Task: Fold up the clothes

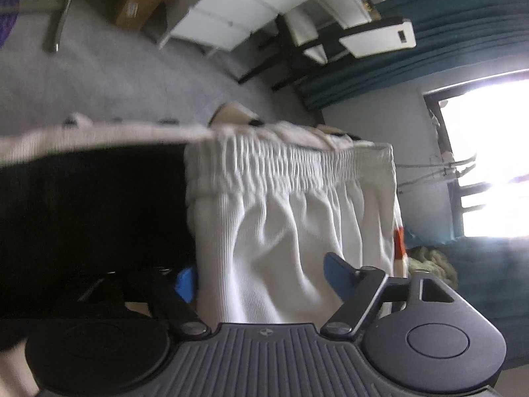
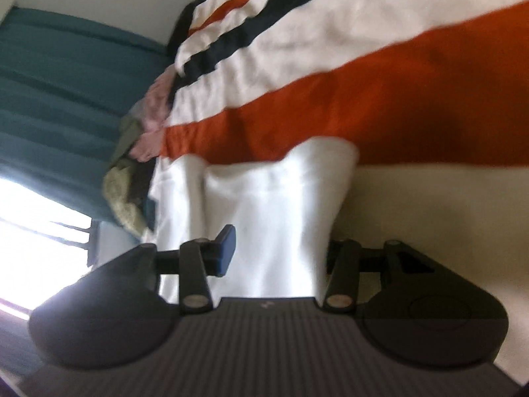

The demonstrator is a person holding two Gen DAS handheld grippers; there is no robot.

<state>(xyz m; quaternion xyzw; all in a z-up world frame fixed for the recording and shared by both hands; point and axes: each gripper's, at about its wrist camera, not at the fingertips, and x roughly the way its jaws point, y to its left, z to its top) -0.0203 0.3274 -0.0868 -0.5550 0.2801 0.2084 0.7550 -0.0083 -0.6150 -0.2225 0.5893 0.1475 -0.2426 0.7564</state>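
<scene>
A white ribbed garment with a gathered elastic waistband hangs between the blue pads of my left gripper, whose jaws are shut on it. In the right wrist view the same white garment runs between the fingers of my right gripper, which is shut on it; only its left blue pad shows, the right one is hidden behind the cloth. Both views are tilted sideways and blurred.
A bedspread with white, orange and dark stripes lies under the garment. A pile of pink and green clothes lies at its edge. Teal curtains, a bright window, a white shelf unit and grey floor surround.
</scene>
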